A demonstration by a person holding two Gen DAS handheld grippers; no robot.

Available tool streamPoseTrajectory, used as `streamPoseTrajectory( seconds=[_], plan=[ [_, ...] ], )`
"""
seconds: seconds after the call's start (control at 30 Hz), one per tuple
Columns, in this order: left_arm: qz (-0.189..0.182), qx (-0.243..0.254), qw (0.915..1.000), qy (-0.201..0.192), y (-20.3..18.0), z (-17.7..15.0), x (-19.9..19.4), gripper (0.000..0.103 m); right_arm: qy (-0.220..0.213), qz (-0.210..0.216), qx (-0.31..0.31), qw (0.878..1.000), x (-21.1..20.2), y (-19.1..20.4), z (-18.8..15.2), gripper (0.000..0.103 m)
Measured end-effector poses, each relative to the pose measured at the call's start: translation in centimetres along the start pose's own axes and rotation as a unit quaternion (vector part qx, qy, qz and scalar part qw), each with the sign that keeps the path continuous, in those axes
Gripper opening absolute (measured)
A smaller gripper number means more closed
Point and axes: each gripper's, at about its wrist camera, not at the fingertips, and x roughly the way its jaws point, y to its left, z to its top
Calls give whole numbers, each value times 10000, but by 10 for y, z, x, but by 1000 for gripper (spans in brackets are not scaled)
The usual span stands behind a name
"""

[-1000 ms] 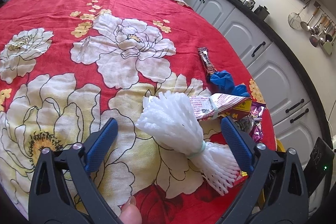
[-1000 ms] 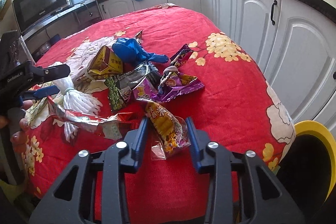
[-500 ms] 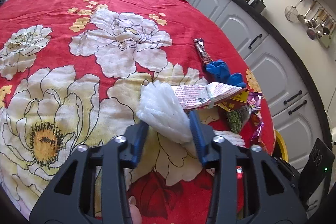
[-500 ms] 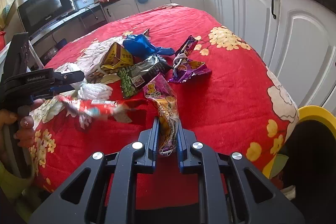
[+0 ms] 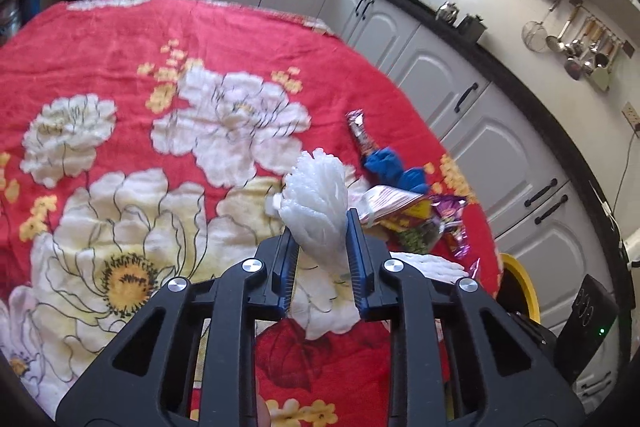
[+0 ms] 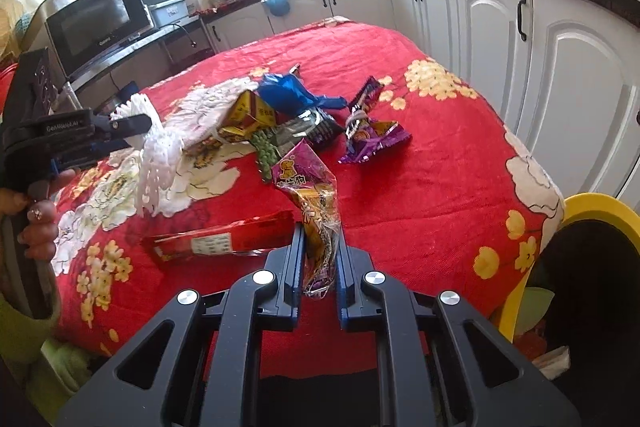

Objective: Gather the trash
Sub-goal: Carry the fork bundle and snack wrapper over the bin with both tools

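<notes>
Now left gripper [image 5: 319, 231] pinches white foam net [image 5: 316, 207], bunched, puffy.

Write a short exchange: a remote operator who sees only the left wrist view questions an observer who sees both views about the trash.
Operator: My left gripper grips the white foam net. Is the right gripper holding anything?
Observer: Yes, it is shut on a crinkled snack wrapper that sticks up from between its fingers.
Operator: Any trash hidden from me?
Observer: A red packet lies flat on the tablecloth, just ahead and left of the right gripper.
</notes>
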Motion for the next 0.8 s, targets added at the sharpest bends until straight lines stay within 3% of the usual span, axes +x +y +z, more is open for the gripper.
streamPoseTrajectory(
  seconds=[0.33,0.8],
  plan=[
    [-288,345,9984,-344,-35,2,-24,17,-397,11,57,9992,-37,-3,9,13],
    [-599,866,9937,-388,-84,-14,-30,17,-746,-327,225,9964,-85,-25,-1,13]
  ],
)
